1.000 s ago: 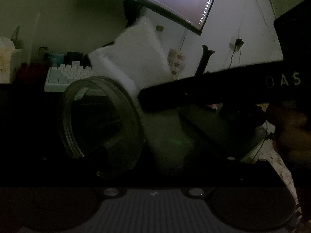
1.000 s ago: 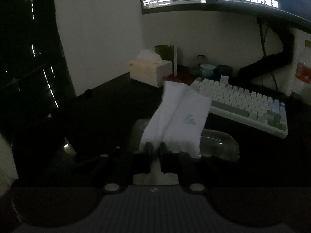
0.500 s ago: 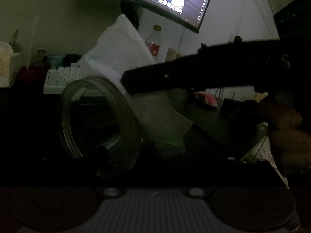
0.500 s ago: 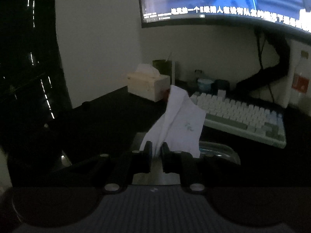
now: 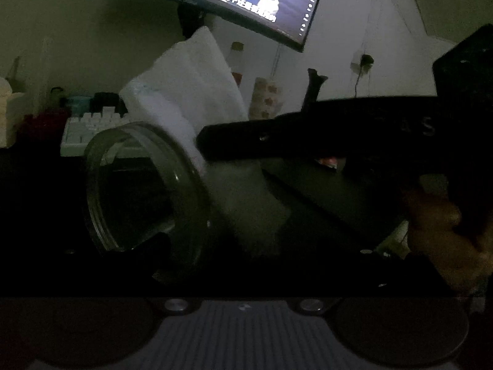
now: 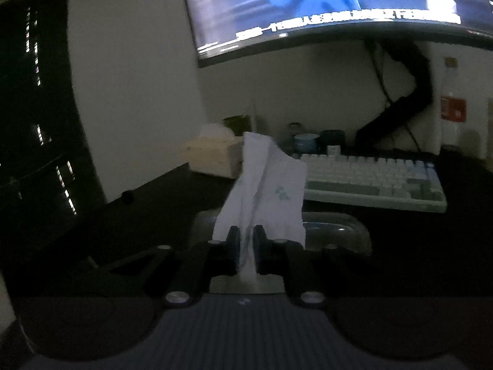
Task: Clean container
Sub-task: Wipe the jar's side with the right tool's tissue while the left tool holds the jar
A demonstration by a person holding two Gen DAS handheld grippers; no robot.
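Note:
A clear round container (image 5: 138, 191) lies on its side with its wide mouth facing left in the left wrist view. It sits between the dark fingers of my left gripper (image 5: 172, 256), which look shut on it. My right gripper (image 5: 203, 145) reaches in from the right as a black bar, shut on a white tissue (image 5: 191, 92). The tissue stands up above the container's rim and hangs down over its outer wall. In the right wrist view the tissue (image 6: 265, 185) is pinched in my right gripper (image 6: 245, 237), with the container (image 6: 339, 231) just behind and below it.
A white keyboard (image 6: 369, 182) lies on the dark desk behind, under a curved monitor (image 6: 339, 6). A tissue box (image 6: 212, 157), small cups (image 6: 305, 141) and a red-labelled bottle (image 6: 453, 114) stand by the wall. A person's hand (image 5: 446, 231) grips the right handle.
The right gripper rolled and sank a little with the tissue, which has folded narrower and now stands more upright. The container and the left gripper stayed put.

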